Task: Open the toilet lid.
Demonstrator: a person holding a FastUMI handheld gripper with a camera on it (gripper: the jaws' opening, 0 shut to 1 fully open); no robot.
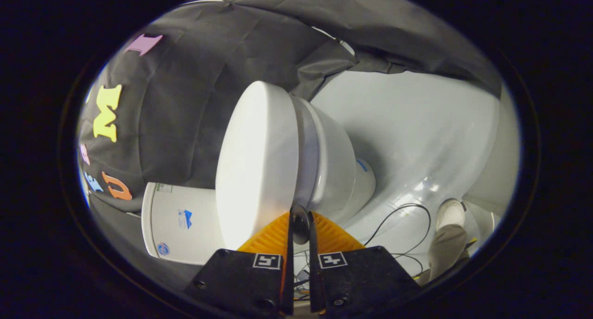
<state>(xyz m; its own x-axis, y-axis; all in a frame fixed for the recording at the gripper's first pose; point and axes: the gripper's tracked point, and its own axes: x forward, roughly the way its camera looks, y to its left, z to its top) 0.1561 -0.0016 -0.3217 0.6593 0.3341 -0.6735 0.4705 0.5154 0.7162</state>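
The hand-held gripper [300,219], with its two ribbed orange fingers [271,235] drawn close together and only a narrow slit left between them, noses up to the front rim of the smooth white plastic toilet lid [257,164], which lies closed on the white ceramic toilet bowl [336,164]. The camera is rolled, so the toilet appears turned on its side: the lid's broad top face spreads just ahead of the fingers and to their left, while the seam between lid and bowl runs away from the fingertips toward the far black cloth wall [185,106]. Whether the tips are pinching the lid's edge or merely sitting against it cannot be told. The lid's long axis stretches from the near rim at the fingers to the hinge end beside the white cistern [178,222] at the left. The lift will likely turn on getting under that near edge and swinging it toward the cistern. A person's light shoe [450,212] and thin black cables [398,217] rest on the glossy pale floor [417,124] to the right.
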